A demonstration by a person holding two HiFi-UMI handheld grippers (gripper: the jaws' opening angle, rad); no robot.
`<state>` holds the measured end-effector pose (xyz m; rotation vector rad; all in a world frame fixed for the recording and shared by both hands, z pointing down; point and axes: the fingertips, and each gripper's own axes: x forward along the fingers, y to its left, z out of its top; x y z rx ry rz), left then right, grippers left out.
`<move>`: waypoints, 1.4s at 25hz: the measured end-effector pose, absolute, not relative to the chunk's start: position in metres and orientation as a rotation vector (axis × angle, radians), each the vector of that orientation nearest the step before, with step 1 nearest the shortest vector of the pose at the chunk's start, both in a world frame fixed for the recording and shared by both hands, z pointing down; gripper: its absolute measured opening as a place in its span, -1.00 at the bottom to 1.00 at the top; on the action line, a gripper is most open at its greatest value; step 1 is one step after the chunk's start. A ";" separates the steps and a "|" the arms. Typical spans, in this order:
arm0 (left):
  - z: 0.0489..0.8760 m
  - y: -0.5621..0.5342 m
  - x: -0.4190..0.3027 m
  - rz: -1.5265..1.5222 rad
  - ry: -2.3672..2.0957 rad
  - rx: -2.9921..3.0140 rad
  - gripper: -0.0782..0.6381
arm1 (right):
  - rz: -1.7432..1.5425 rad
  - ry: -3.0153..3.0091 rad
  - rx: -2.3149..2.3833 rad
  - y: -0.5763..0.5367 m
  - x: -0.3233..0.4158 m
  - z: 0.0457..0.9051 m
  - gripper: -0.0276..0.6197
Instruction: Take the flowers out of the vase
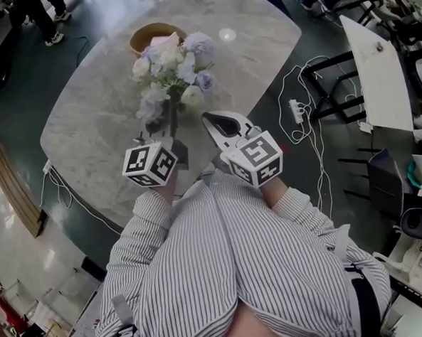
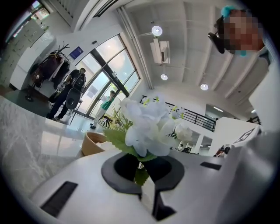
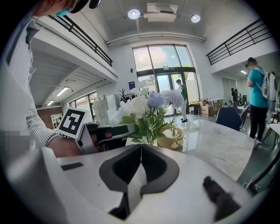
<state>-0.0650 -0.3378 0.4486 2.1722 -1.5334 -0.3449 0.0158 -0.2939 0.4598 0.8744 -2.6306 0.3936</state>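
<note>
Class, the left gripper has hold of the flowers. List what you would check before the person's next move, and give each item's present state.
1. Left gripper closed on the flowers: ok. A green stem sits pinched between its jaws.
2. Right gripper free to help: ok. Its jaws are together with nothing between them.
3. Stems out of the vase: cannot tell. No view shows a vase clearly.
4. Room on the table to lay the flowers down: ok. There is bare marble to the left of the bunch.
5. Brown bowl clear of the blooms: cannot tell. It lies behind them, and the gap is hidden.
</note>
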 end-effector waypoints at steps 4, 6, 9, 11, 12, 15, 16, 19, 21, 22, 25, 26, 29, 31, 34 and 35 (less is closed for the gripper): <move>0.447 -0.336 -0.065 -0.356 -1.526 2.161 -0.70 | 0.383 -2.640 0.876 -0.295 0.018 0.456 -0.87; 0.443 -0.335 -0.065 -0.356 -1.528 2.165 -0.70 | 0.374 -2.646 0.878 -0.294 0.019 0.452 -0.87; 0.436 -0.332 -0.065 -0.362 -1.531 2.179 -0.70 | 0.357 -2.654 0.888 -0.295 0.020 0.446 -0.87; 0.430 -0.330 -0.068 -0.375 -1.535 2.181 -0.70 | 0.348 -2.663 0.897 -0.297 0.021 0.442 -0.87; 0.426 -0.329 -0.069 -0.384 -1.537 2.179 -0.70 | 0.344 -2.667 0.902 -0.298 0.021 0.440 -0.87; 0.415 -0.328 -0.070 -0.409 -1.545 2.185 -0.70 | 0.334 -2.677 0.912 -0.301 0.024 0.435 -0.87; 0.411 -0.328 -0.069 -0.419 -1.548 2.191 -0.70 | 0.329 -2.680 0.911 -0.302 0.024 0.434 -0.87; 0.400 -0.328 -0.070 -0.457 -1.550 2.199 -0.70 | 0.316 -2.695 0.905 -0.304 0.023 0.429 -0.87; 0.395 -0.327 -0.071 -0.473 -1.556 2.199 -0.70 | 0.307 -2.712 0.905 -0.305 0.022 0.424 -0.87; 0.392 -0.326 -0.073 -0.481 -1.560 2.199 -0.70 | 0.301 -2.725 0.907 -0.305 0.021 0.421 -0.87; 0.384 -0.322 -0.084 -0.516 -1.569 2.201 -0.70 | 0.289 -2.771 0.915 -0.305 0.015 0.410 -0.87; 0.381 -0.320 -0.087 -0.528 -1.572 2.202 -0.70 | 0.285 -2.780 0.920 -0.304 0.013 0.408 -0.87; 0.371 -0.312 -0.093 -0.550 -1.584 2.213 -0.70 | 0.263 -2.803 0.936 -0.303 0.011 0.399 -0.87; 0.363 -0.307 -0.095 -0.545 -1.598 2.241 -0.70 | 0.252 -2.821 0.953 -0.303 0.010 0.393 -0.87; 0.352 -0.304 -0.097 -0.542 -1.615 2.283 -0.70 | 0.249 -2.837 0.968 -0.307 0.010 0.388 -0.87; 0.350 -0.304 -0.097 -0.546 -1.614 2.289 -0.70 | 0.250 -2.839 0.968 -0.309 0.009 0.387 -0.87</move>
